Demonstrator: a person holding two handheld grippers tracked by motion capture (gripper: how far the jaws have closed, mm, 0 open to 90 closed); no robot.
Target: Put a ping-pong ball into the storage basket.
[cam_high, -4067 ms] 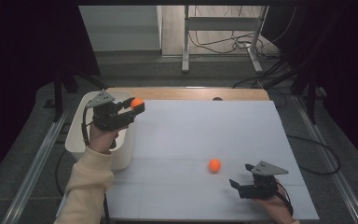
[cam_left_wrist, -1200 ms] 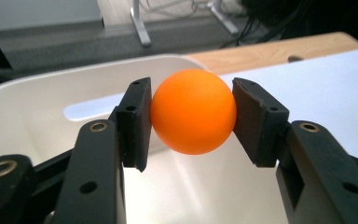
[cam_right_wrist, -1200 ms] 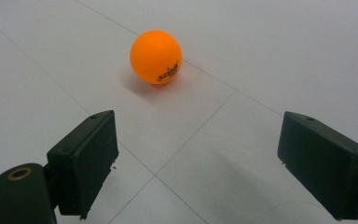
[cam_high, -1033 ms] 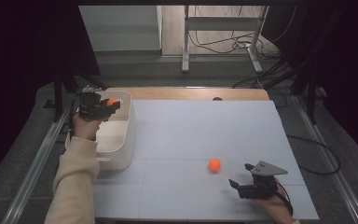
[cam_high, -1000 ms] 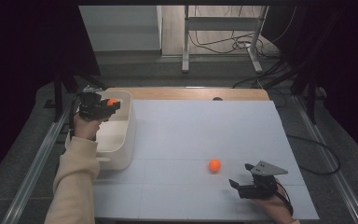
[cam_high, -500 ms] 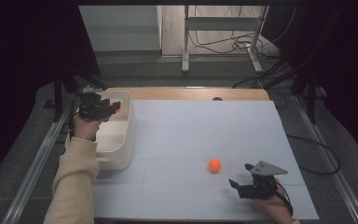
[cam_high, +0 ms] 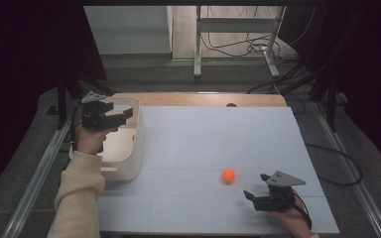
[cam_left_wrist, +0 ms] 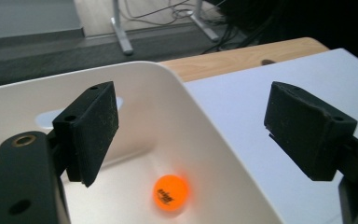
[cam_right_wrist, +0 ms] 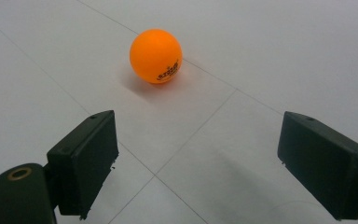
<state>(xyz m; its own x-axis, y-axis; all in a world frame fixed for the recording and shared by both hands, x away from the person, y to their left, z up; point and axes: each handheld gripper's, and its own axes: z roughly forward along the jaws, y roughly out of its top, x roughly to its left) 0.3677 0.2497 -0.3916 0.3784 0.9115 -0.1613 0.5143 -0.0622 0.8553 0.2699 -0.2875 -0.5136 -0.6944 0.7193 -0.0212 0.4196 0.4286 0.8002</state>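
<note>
The left tool [cam_high: 121,117], jaws just opened, hangs empty over the white bin [cam_high: 135,144] holding an orange ping-pong ball [cam_left_wrist: 170,192]; the right tool [cam_high: 256,187] rests open and empty.

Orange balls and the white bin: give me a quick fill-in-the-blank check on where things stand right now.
1. One orange ball lies inside the white ____, below the left claw.
2. The left claw's jaws have just been opening and now hold ____.
3. The other orange ball rests on the white ____, ahead of the right claw.
4. The right claw's jaws stand ____, not touching that ball.

Missing words: bin; nothing; table; open
</note>
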